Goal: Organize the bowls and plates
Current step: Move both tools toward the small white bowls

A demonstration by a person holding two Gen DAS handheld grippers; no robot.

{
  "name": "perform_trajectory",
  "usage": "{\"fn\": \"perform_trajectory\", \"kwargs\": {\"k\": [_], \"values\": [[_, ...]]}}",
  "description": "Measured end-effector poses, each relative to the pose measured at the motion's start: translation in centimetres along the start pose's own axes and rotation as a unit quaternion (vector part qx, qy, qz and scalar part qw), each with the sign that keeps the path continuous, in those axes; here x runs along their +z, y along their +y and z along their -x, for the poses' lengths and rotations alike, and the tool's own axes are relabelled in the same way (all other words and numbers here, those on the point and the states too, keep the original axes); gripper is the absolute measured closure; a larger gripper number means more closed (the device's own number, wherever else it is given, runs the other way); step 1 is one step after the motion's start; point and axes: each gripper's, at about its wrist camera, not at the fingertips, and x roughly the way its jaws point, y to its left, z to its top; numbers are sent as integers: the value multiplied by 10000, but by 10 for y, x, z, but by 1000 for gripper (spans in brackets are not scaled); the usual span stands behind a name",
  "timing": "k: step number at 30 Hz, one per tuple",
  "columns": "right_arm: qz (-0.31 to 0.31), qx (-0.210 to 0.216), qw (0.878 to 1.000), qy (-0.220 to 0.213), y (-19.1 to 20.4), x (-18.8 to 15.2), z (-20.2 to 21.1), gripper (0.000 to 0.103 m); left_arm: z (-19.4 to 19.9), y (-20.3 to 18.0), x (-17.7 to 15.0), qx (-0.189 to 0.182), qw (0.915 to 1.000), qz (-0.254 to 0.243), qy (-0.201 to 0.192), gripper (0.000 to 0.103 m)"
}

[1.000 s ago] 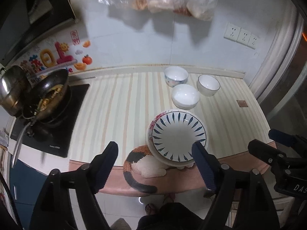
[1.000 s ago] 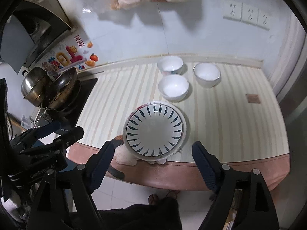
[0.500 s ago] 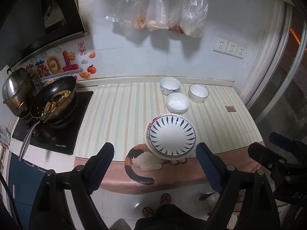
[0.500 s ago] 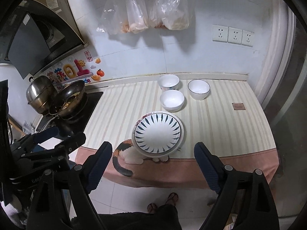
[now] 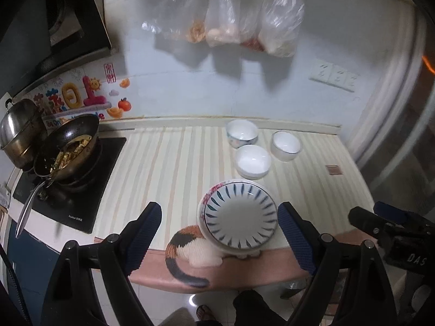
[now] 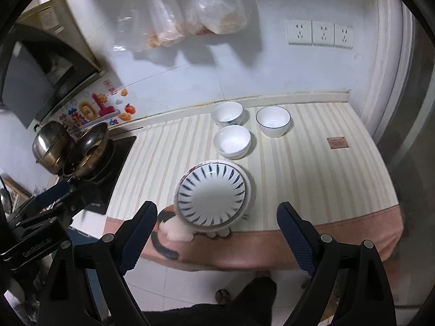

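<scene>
while untouched, stacked plates (image 5: pixel 238 217) near bowls (image 5: pixel 252 160)

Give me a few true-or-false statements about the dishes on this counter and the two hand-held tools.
1. Three white bowls stand behind the blue-patterned plate. True.
2. The blue-patterned plate lies on another plate. True.
3. The left gripper grips the plate. False: nothing is between its fingers.
4. The bowls are stacked. False: they stand apart on the striped counter.
5. The pan on the stove is empty. False: it holds food.
</scene>
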Motion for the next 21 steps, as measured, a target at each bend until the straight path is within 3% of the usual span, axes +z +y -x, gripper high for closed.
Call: {"fn": "perform_trajectory", "kwargs": {"k": [4, 8, 15, 21], "values": [[-195, 424, 9983, 362, -39, 38, -66, 11, -63, -1, 23, 438, 9979, 391, 266, 16], [-182, 596, 9951, 773, -70, 75, -136, 11, -147, -3, 51, 371, 9931, 616, 926, 16], [-176, 714, 9853, 1544, -110, 127, -276, 20, -264, -22, 81, 375, 9863, 589, 1498, 16], [-292, 875, 9718, 2170, -128, 145, -379, 38, -346, -34, 90, 94, 9768, 389, 2102, 38]]}}
